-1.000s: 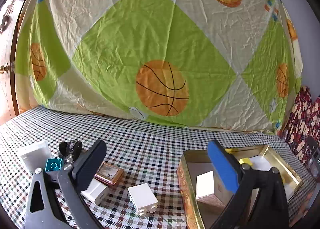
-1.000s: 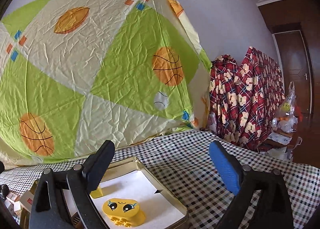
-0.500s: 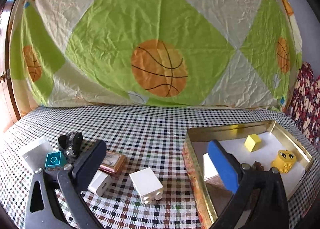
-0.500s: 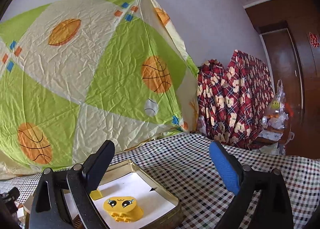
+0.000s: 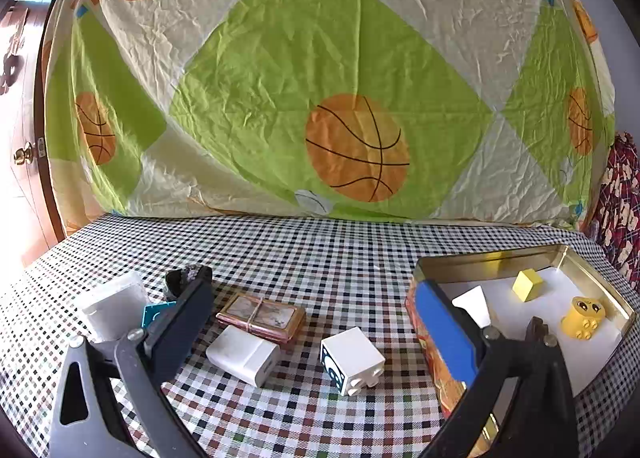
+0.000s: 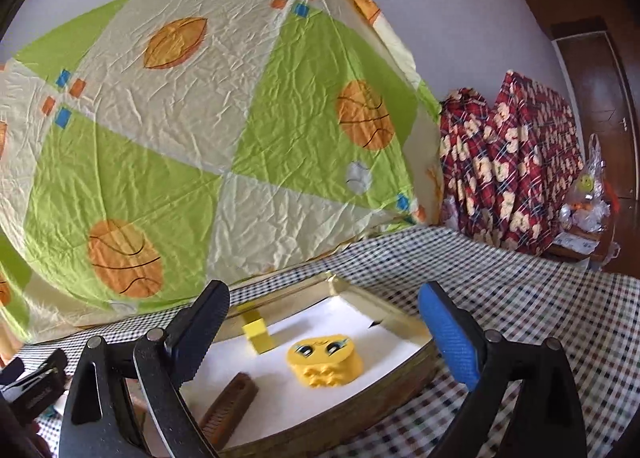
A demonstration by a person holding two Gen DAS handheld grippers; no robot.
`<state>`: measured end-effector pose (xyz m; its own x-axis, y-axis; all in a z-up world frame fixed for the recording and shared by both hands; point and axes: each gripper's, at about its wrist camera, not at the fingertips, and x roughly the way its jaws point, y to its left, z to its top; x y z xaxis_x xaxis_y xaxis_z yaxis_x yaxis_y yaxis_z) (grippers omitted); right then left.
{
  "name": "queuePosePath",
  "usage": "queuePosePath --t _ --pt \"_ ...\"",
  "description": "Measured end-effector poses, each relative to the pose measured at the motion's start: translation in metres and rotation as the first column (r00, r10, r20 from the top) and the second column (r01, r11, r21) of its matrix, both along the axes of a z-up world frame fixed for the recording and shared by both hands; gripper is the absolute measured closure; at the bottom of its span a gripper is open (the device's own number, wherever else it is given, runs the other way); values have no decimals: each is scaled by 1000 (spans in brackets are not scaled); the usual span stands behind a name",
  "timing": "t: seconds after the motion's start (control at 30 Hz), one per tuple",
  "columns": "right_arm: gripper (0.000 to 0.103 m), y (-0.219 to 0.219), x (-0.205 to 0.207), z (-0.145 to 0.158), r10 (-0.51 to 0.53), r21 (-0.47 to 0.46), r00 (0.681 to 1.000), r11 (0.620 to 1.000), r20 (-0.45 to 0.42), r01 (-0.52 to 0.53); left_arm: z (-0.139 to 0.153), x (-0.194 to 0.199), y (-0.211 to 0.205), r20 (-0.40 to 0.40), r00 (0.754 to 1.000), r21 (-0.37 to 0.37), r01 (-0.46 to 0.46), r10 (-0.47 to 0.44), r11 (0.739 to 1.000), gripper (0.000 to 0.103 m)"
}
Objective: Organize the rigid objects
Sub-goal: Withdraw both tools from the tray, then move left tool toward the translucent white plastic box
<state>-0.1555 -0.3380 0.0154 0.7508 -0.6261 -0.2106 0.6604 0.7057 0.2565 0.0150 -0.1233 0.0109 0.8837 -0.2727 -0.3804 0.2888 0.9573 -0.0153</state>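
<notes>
Both tools gape wide and empty. The left tool [image 5: 316, 322] has dropped nearer the worktop [image 5: 340, 258], bringing the white block [image 5: 352, 354] between its fingers. The tin [image 5: 480, 262] at 3 o'clock holds the yellow face block [image 5: 582, 316], so a pickup looks next.

Gold tin [image 5: 492, 258] holds a yellow cube [image 5: 527, 285], a yellow face block [image 5: 582, 317] and a brown piece [image 6: 232, 404], maybe a comb. White block [image 5: 352, 360], charger [image 5: 243, 355] and a banded card stack [image 5: 261, 316] lie on the checked cloth.
</notes>
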Motion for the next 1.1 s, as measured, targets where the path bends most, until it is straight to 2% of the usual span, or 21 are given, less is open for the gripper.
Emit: queuePosePath --t 0.17,0.27,0.47,0.57,0.7,0.8,0.83,0.9,1.0,1.1 --pt "6 28 29 -2 153 12 987 988 -50 -152 1 0 14 7 1000 3 -18 18 1000 1" --pt "6 48 54 -3 236 7 967 972 -96 -236 2 3 29 16 999 12 -37 36 999 1" --pt "6 72 93 -12 367 85 913 930 -175 -358 6 12 74 54 996 27 -70 69 997 1" --pt "6 84 111 -16 353 55 892 934 -284 -352 9 18 103 76 994 20 -86 84 996 1" --pt "6 80 118 -19 219 19 902 973 -372 -228 9 28 140 106 988 13 -110 108 994 1" --pt "6 61 120 -25 170 81 899 985 -403 -150 8 38 163 102 985 4 -139 138 990 0" --pt "6 55 118 -25 157 99 902 987 -403 -127 7 42 172 96 983 -1 -154 153 988 1" --pt "6 49 106 -23 137 119 927 988 -348 -101 6 48 186 93 979 -6 -181 181 983 1" --pt "6 61 84 -11 117 83 969 991 -218 -102 6 55 203 96 974 -5 -204 203 979 1" --pt "6 85 78 2 158 39 981 987 -109 -155 5 62 218 64 977 -30 -202 204 979 1"
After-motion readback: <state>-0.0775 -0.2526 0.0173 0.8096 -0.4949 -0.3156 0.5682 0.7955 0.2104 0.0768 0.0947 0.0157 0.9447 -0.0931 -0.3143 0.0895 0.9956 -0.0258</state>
